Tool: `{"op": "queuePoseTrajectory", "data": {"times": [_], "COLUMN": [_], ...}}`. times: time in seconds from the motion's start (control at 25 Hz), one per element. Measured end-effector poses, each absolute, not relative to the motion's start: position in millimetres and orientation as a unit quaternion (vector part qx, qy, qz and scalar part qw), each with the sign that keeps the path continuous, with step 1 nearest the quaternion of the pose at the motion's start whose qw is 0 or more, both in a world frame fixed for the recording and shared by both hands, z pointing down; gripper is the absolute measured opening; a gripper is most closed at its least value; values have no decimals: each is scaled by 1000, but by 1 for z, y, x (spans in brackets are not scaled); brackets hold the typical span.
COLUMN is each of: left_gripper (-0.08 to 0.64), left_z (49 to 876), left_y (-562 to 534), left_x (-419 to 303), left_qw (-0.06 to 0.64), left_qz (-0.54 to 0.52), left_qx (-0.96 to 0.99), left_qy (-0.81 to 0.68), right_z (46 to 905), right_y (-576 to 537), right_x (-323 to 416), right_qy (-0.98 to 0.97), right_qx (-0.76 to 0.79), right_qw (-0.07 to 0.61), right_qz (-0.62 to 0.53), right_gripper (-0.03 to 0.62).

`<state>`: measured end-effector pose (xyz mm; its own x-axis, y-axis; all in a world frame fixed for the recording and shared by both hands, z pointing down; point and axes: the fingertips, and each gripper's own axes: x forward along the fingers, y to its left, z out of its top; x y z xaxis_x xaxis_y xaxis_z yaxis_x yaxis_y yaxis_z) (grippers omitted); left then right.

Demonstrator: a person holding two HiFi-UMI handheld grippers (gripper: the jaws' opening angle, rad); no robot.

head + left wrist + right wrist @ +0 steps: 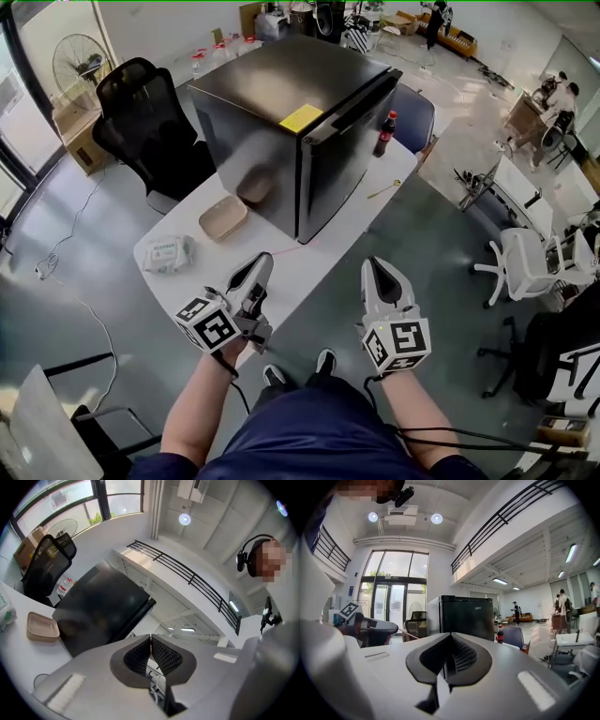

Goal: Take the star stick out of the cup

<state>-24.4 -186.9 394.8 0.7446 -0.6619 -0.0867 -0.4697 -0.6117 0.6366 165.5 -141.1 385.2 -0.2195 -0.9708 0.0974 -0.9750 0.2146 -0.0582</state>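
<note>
My left gripper (262, 266) hovers over the front edge of the white table (309, 258), its jaws pressed together. A thin red stick (287, 249) runs from its tip toward the fridge; it shows as a red sliver between the pads (150, 641) and as a thin line (408, 633) off that gripper's tip. My right gripper (376, 268) is shut with nothing in it, just right of the table edge. A yellowish stick-like thing (384, 190) lies on the table beyond the fridge corner; I cannot tell whether it has a star. No cup is in view.
A black mini fridge (295, 131) fills the table's middle, with a yellow note (302, 118) on top. A cola bottle (385, 134) stands to its right. A brown lidded box (223, 217) and a wipes pack (169, 253) lie at the left. Office chairs surround the table.
</note>
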Motion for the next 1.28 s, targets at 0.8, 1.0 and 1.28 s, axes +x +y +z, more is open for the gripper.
{"op": "queuePoseTrajectory", "data": {"times": [0.8, 1.0, 1.28], "left_gripper": [9, 9, 9], "left_z": [409, 409, 411], "left_y": [-179, -174, -172], "left_x": [53, 72, 88], "left_qw": [372, 378, 387], "left_qz": [-143, -138, -137], "left_qx": [888, 891, 892], "left_qy": [-231, -212, -192], "right_z": [402, 402, 407], "right_y": [-95, -86, -79], "right_x": [237, 253, 267], "right_qy": [-705, -690, -673], "right_qx": [706, 720, 735], "right_qw": [15, 18, 27], "right_qz": [74, 74, 78], "right_gripper": [6, 6, 6]}}
